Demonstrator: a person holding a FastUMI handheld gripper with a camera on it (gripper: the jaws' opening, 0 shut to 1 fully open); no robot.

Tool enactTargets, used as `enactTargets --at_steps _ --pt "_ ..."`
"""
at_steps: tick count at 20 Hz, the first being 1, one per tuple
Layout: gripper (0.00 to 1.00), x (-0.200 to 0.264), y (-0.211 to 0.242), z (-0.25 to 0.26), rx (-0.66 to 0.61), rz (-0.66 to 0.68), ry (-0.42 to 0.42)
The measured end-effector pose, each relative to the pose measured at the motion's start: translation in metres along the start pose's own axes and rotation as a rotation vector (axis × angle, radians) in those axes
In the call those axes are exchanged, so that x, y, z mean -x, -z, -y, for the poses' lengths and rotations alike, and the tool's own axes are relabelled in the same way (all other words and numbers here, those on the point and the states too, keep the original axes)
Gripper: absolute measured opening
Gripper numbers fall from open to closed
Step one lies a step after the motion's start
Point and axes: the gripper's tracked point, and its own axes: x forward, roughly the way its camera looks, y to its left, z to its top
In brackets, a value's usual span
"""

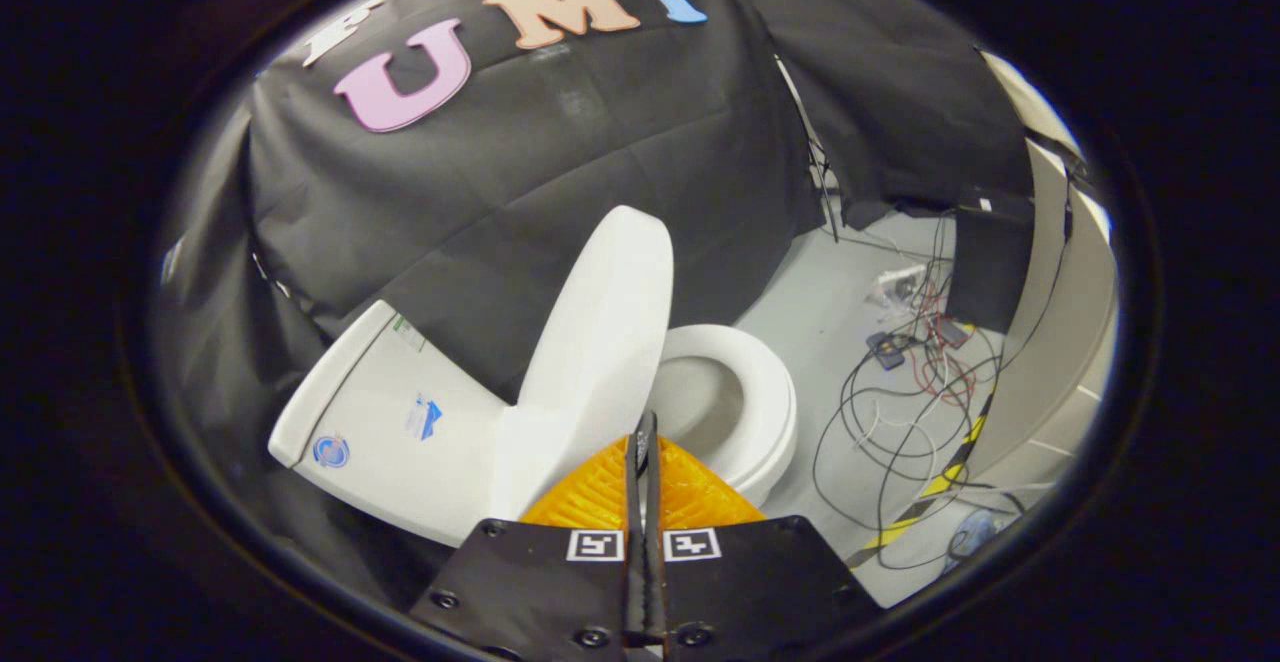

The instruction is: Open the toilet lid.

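A white toilet stands against the black cloth wall. Its lid (600, 327) is raised and stands nearly upright, leaning toward the tank (385, 422). The white seat (760, 397) is down, and the bowl opening shows beyond the fingers. My gripper (645, 437) is shut, its two fingers pressed together with nothing between them. The fingertips sit just in front of the lid's lower edge, near the hinge, and I cannot tell whether they touch it.
Tangled cables (905, 392) and small electronic boxes lie on the grey floor beyond the toilet seat. A black box (990, 262) stands against a curved pale wall (1060, 342). Yellow and black striped tape (950, 477) runs along the floor.
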Motion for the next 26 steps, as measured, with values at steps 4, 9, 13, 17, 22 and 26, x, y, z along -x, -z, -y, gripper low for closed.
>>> enactTargets --at_steps 4,9,13,17,22,26 --pt "0.00 0.014 -0.012 -0.162 0.023 0.093 -0.425" --pt "0.23 -0.011 0.038 -0.132 0.233 0.011 -0.206" --pt "0.66 -0.019 0.064 -0.091 0.066 0.002 -0.144" --pt "0.98 -0.033 0.075 -0.034 0.062 -0.040 -0.018" --pt "0.98 -0.048 0.086 0.032 -0.067 -0.063 0.071" --pt "0.98 -0.048 0.086 0.084 -0.208 -0.053 0.126"
